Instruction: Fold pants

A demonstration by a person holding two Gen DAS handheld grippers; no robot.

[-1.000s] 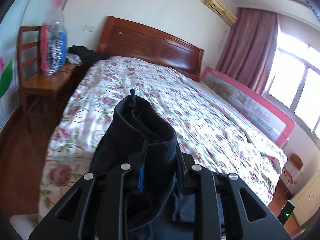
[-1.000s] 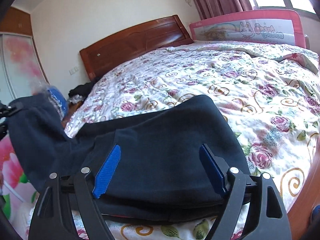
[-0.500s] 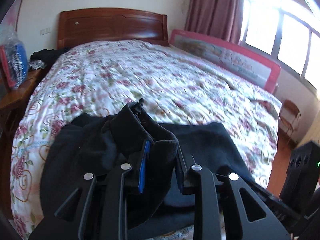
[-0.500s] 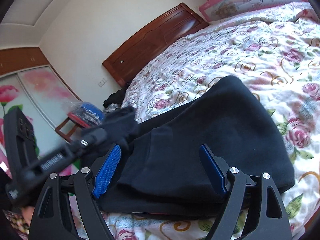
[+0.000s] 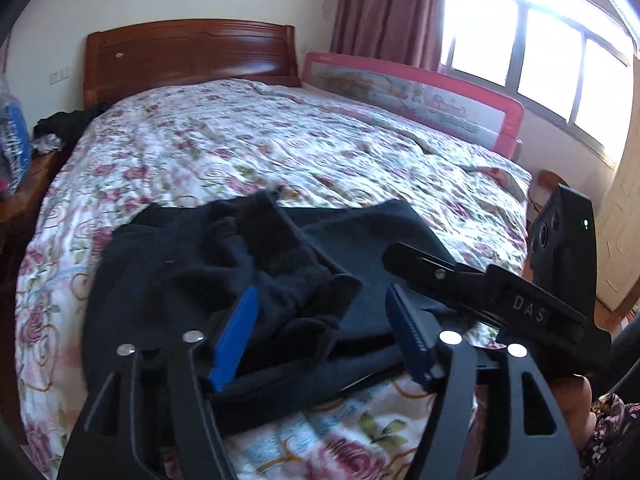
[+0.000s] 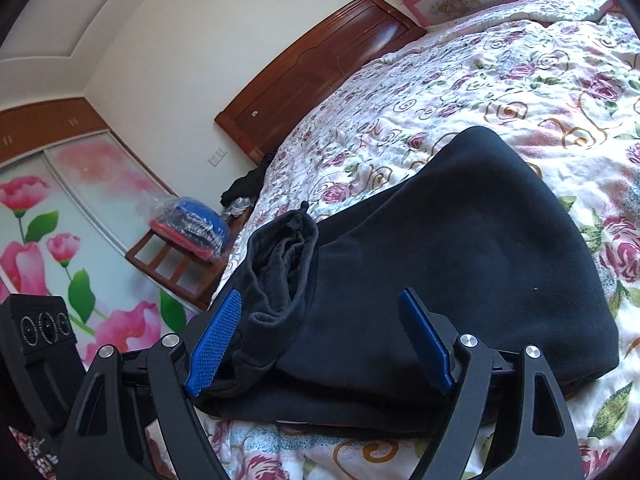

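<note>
Both wrist views close over the pants (image 5: 192, 272) at the bed's (image 6: 520, 80) foot, facing the headboard (image 5: 188, 52).

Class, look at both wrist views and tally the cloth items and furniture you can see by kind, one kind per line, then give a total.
Black pants: 1
Floral bedspread: 1
Wooden headboard: 1
Pink bed rail: 1
Wooden chair: 1
Plastic-wrapped bundle on the chair: 1
Dark clothes pile beside the bed: 1
Curtain: 1
Total: 8
</note>
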